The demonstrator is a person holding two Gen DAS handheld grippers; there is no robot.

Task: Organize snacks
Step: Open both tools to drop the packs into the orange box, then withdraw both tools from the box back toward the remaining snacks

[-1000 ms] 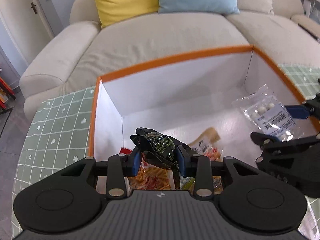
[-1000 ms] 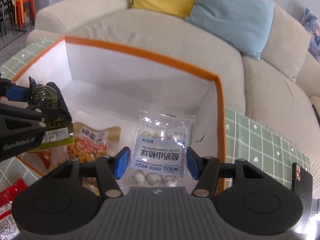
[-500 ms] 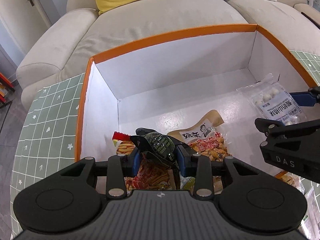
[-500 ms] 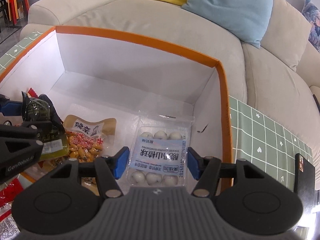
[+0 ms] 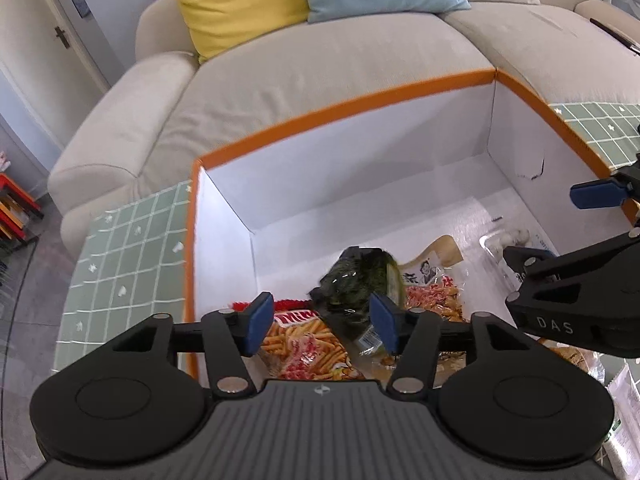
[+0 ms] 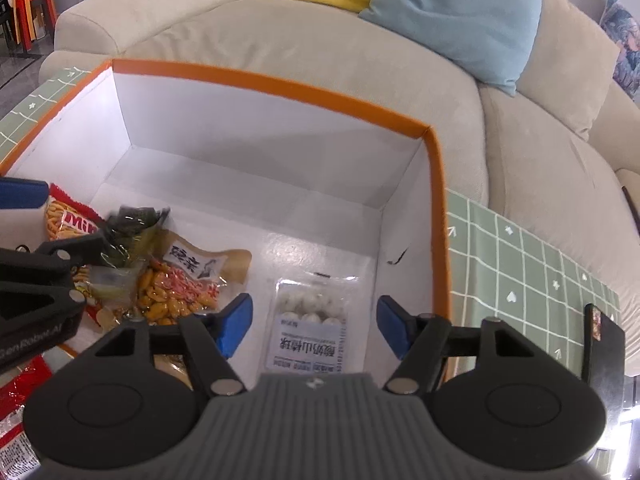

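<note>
Cream sofa (image 5: 328, 80) cushions rise behind an orange-rimmed white box (image 6: 280, 84) on the green-checked worktop (image 5: 128, 248). Both claws hang over it, jaws just opened: the left claw (image 5: 320, 320) apart around a loose dark green packet (image 5: 356, 280), the right claw (image 6: 314, 326) spread clear of the white-ball packet (image 6: 310, 320) on the box floor.

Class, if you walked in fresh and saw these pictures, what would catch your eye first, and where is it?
The white box with the orange rim fills both views, with snack packets lying on its floor. A dark green packet lies at the left, on the red snack bag. Behind the box, a yellow cushion and a blue cushion sit on the sofa.
</note>
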